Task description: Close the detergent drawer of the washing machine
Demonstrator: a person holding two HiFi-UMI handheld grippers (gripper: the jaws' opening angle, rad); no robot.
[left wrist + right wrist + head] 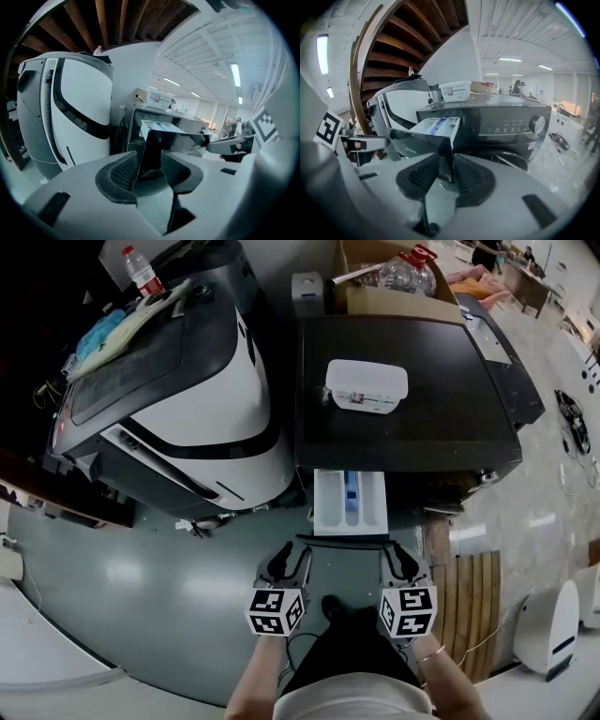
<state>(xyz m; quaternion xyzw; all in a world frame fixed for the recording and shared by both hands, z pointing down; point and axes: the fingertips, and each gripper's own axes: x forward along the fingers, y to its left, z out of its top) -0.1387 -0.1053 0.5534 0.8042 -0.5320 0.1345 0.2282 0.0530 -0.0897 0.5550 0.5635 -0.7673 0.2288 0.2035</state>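
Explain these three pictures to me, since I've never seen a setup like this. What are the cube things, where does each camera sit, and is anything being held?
There is no robot here. A person holds a two-jaw gripper in each hand, and the marker cubes are part of those grippers. The head view looks down from the person's head and shows the left gripper and the right gripper at the bottom. The other two views come from a camera riding on each gripper, looking along its jaws. In front stands a dark washing machine with its detergent drawer pulled out and a white tub on top. Both grippers have their jaws apart and hold nothing, close to the drawer's front.
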